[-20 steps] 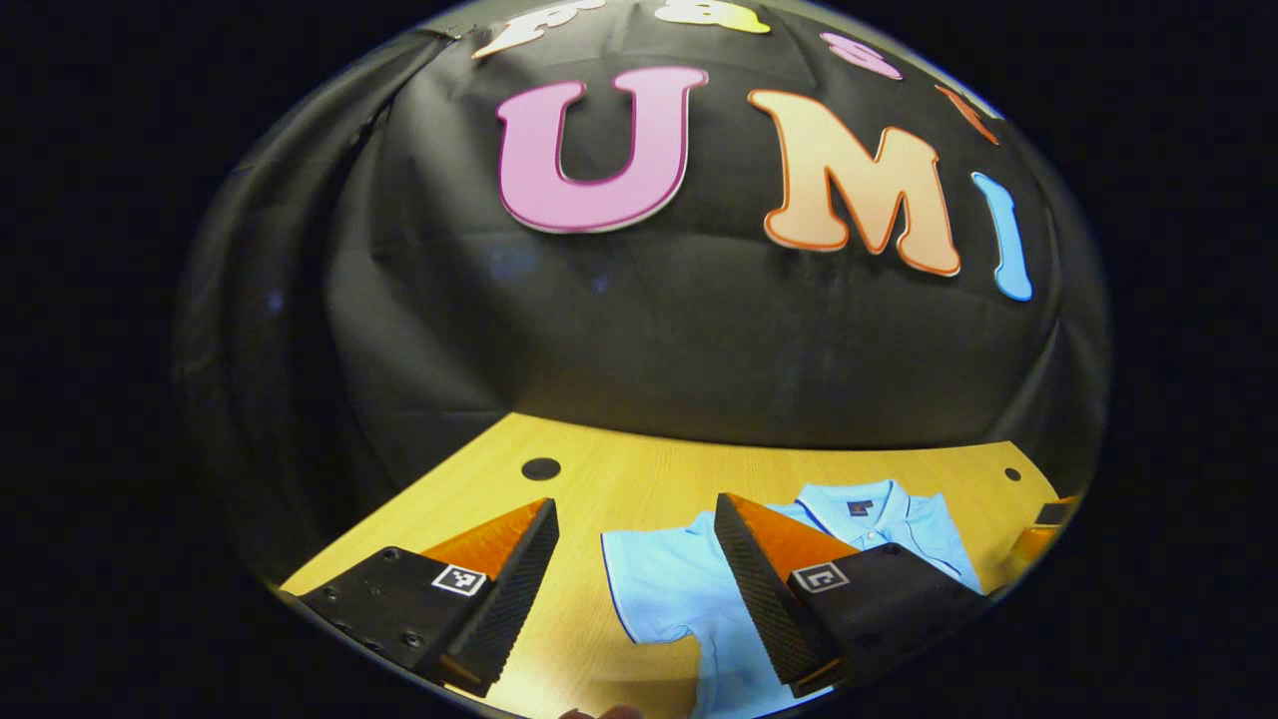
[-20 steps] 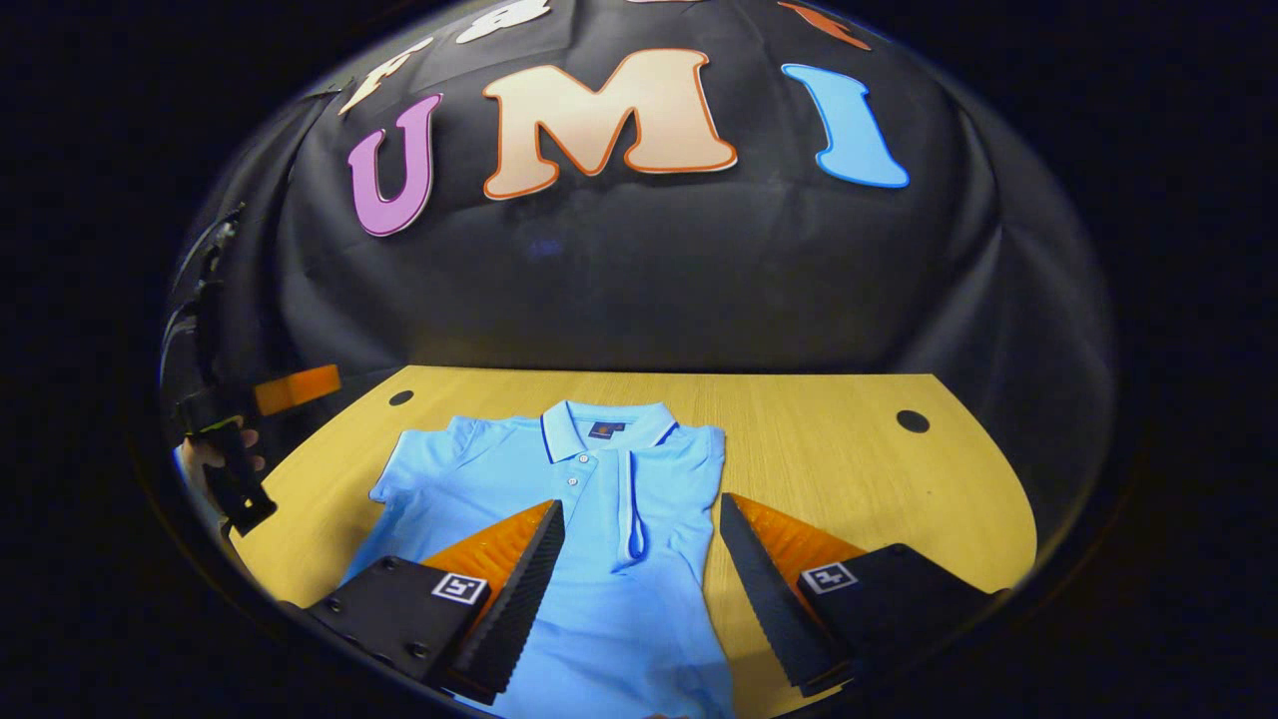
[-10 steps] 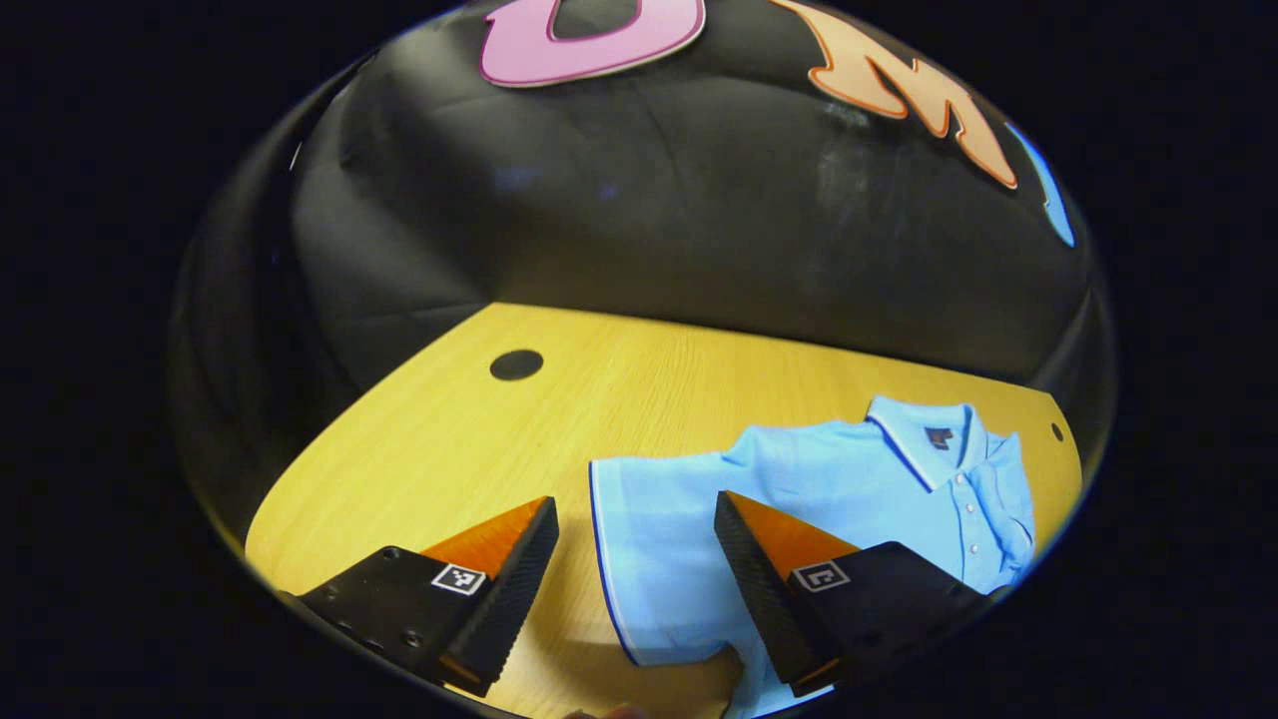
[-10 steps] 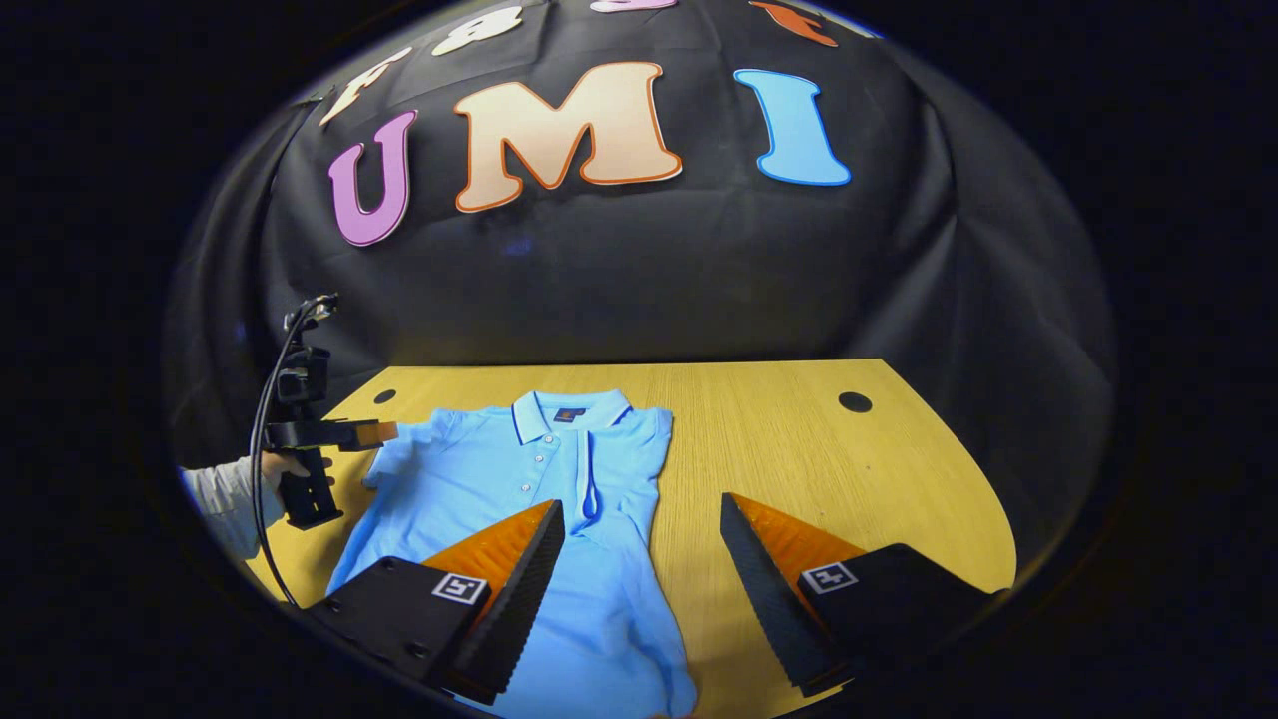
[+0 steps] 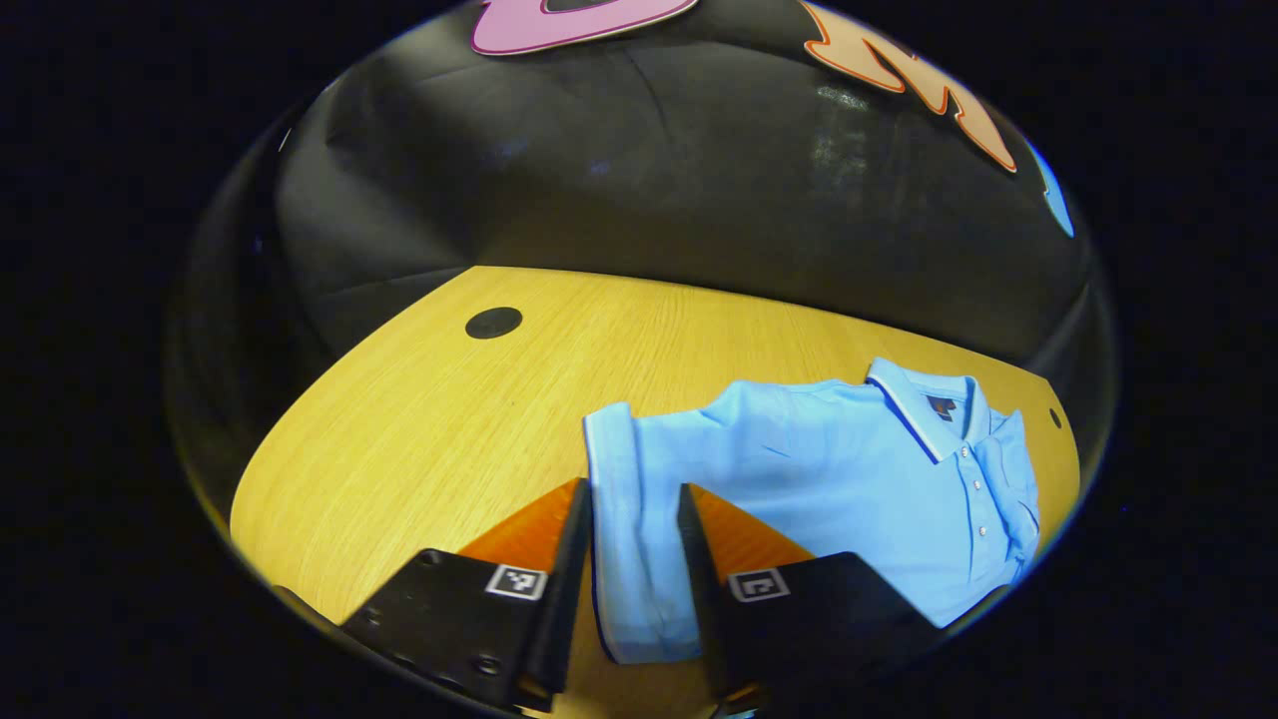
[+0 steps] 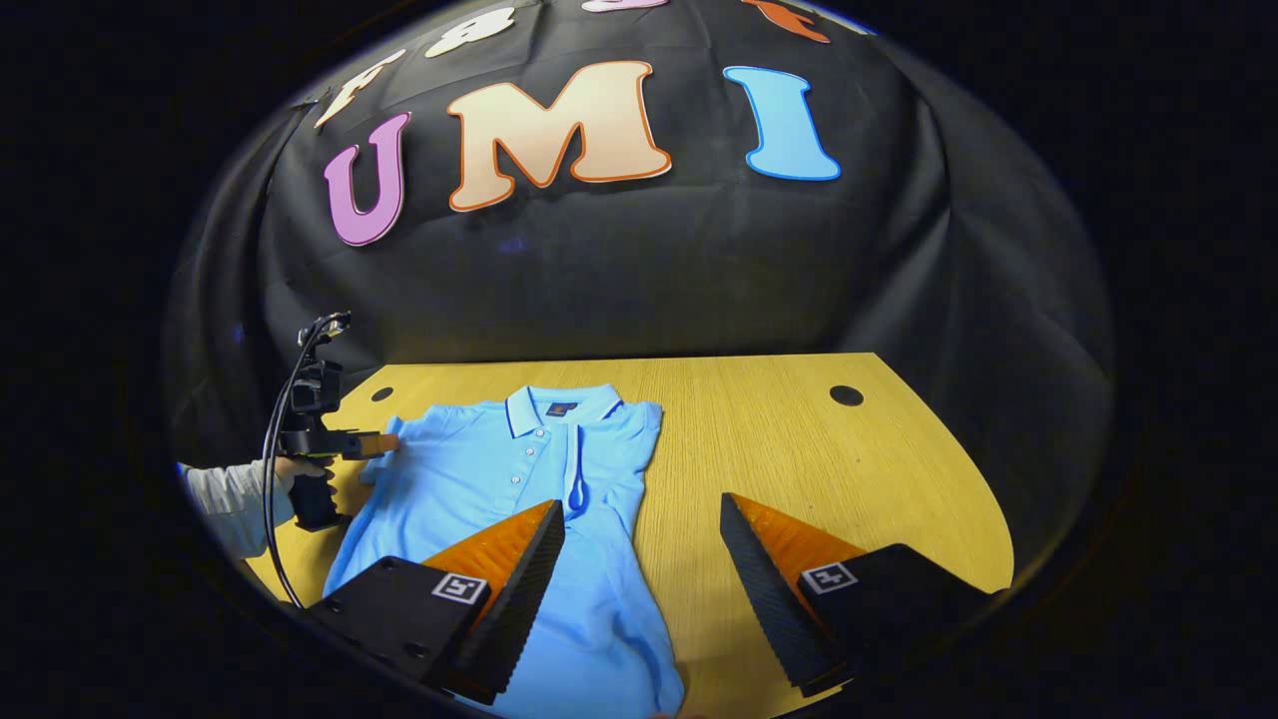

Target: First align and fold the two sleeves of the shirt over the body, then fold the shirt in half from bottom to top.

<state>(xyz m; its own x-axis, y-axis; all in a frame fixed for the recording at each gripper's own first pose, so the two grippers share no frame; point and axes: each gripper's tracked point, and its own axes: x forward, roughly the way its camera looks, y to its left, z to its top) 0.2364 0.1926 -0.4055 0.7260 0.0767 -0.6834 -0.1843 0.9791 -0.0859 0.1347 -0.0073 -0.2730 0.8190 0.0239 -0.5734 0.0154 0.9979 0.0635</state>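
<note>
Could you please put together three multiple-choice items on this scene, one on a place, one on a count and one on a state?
1. Where is the left gripper?
A. at the light blue polo shirt's left sleeve
B. at its collar
C. at its bottom hem

2. How many dark round holes show in the yellow wooden table in the right gripper view?
A. none
B. two
C. five

3. How are the right gripper's fingers?
A. shut on the shirt
B. shut on nothing
C. spread open above the shirt

Answers: 1 A, the sleeve lies between its fingers; 2 B, one hole near each far corner; 3 C, a wide gap separates them.
</note>
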